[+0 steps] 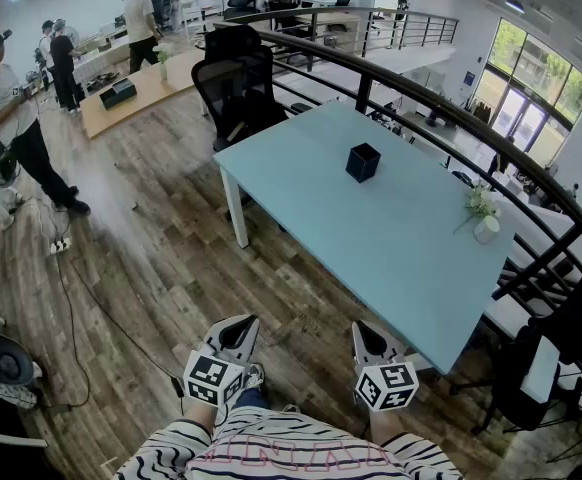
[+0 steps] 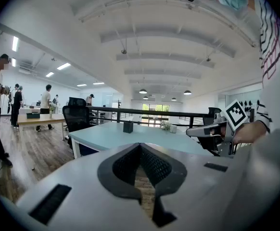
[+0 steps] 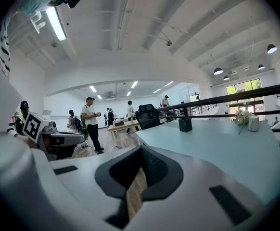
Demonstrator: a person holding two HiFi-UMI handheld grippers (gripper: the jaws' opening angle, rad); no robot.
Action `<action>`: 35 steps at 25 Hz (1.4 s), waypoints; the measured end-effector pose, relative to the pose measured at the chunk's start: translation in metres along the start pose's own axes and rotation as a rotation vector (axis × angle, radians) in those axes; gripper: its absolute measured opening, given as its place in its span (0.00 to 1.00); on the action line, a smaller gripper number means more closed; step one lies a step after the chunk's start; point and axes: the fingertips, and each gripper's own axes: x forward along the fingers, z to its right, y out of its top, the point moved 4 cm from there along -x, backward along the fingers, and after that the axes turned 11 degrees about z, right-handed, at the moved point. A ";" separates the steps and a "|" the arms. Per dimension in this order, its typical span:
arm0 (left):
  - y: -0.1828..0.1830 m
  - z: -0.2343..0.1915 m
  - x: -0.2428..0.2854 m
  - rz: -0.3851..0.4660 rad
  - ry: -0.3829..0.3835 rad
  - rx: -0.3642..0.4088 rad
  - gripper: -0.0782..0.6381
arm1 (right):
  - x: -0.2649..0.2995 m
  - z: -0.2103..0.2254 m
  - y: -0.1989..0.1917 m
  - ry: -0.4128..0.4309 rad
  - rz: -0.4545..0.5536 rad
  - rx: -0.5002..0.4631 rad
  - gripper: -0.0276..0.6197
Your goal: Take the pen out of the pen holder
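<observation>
L gripper (image 1: pixel 243 326) & R gripper (image 1: pixel 364 333): jaws closed, empty. Black pen holder (image 1: pixel 363 162) well apart. No pen discernible; prob. light, stiff, slick. Pinch barrel above rim.

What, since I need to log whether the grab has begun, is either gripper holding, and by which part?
Nothing. The left gripper and right gripper are both shut and empty, short of the table; the pen holder stands there untouched.

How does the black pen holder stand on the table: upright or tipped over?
Upright. The pen holder rests on its base on the table, with its open top facing up.
</observation>
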 end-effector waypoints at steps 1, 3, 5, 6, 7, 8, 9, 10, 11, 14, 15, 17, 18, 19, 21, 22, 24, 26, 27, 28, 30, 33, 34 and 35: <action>0.000 0.000 0.001 0.001 -0.001 0.007 0.14 | 0.000 0.001 0.000 -0.001 0.003 0.000 0.08; 0.002 -0.001 0.004 0.008 -0.010 0.020 0.14 | 0.001 0.002 0.000 -0.001 0.016 0.011 0.08; 0.006 -0.001 0.007 0.022 -0.031 0.031 0.14 | 0.002 0.003 0.004 -0.002 0.045 0.044 0.08; 0.008 0.000 0.009 0.028 -0.040 0.034 0.14 | 0.003 0.004 0.005 -0.008 0.060 0.057 0.09; 0.008 -0.001 0.010 0.030 -0.047 0.036 0.14 | 0.004 0.006 0.007 -0.019 0.071 0.058 0.09; 0.007 -0.002 0.013 0.029 -0.052 0.036 0.14 | 0.006 0.007 0.007 -0.034 0.074 0.049 0.09; 0.006 -0.004 0.015 0.028 -0.057 0.033 0.14 | 0.009 0.008 0.007 -0.051 0.072 0.037 0.09; 0.004 -0.008 0.018 0.029 -0.061 0.026 0.15 | 0.012 0.009 0.007 -0.067 0.072 0.028 0.09; 0.002 -0.013 0.022 0.031 -0.066 0.016 0.15 | 0.017 0.010 0.007 -0.081 0.073 0.023 0.09; -0.001 -0.032 0.037 0.034 -0.080 -0.016 0.16 | 0.033 0.014 0.009 -0.126 0.080 0.024 0.13; -0.002 -0.039 0.042 0.029 -0.091 -0.024 0.22 | 0.040 0.015 0.009 -0.142 0.078 0.029 0.24; 0.001 -0.053 0.052 0.016 -0.125 -0.028 0.35 | 0.055 0.015 0.010 -0.173 0.073 0.037 0.33; 0.002 -0.062 0.056 0.010 -0.139 -0.023 0.35 | 0.063 0.013 0.010 -0.185 0.072 0.038 0.33; 0.004 -0.071 0.060 0.005 -0.147 -0.017 0.35 | 0.072 0.012 0.011 -0.196 0.072 0.038 0.33; 0.006 -0.094 0.069 0.000 -0.153 -0.016 0.35 | 0.091 0.008 0.014 -0.215 0.073 0.043 0.33; 0.008 -0.106 0.073 -0.002 -0.156 -0.021 0.35 | 0.101 0.006 0.015 -0.224 0.074 0.046 0.33; 0.010 -0.127 0.082 -0.006 -0.170 -0.026 0.35 | 0.118 0.001 0.017 -0.245 0.075 0.048 0.33; 0.013 -0.149 0.091 -0.011 -0.190 -0.026 0.35 | 0.136 -0.004 0.019 -0.270 0.076 0.047 0.33; 0.015 -0.160 0.095 -0.012 -0.201 -0.025 0.35 | 0.145 -0.008 0.020 -0.282 0.076 0.048 0.33; 0.017 -0.170 0.099 -0.014 -0.213 -0.024 0.35 | 0.154 -0.011 0.020 -0.294 0.077 0.049 0.33; 0.017 -0.190 0.107 -0.021 -0.238 -0.021 0.35 | 0.169 -0.018 0.020 -0.318 0.079 0.053 0.33; 0.019 -0.216 0.120 -0.034 -0.278 -0.013 0.35 | 0.190 -0.025 0.020 -0.355 0.087 0.056 0.33; 0.021 -0.223 0.125 -0.034 -0.292 -0.010 0.35 | 0.197 -0.027 0.020 -0.367 0.090 0.059 0.33; 0.022 -0.231 0.130 -0.035 -0.306 -0.007 0.35 | 0.203 -0.030 0.019 -0.378 0.094 0.063 0.33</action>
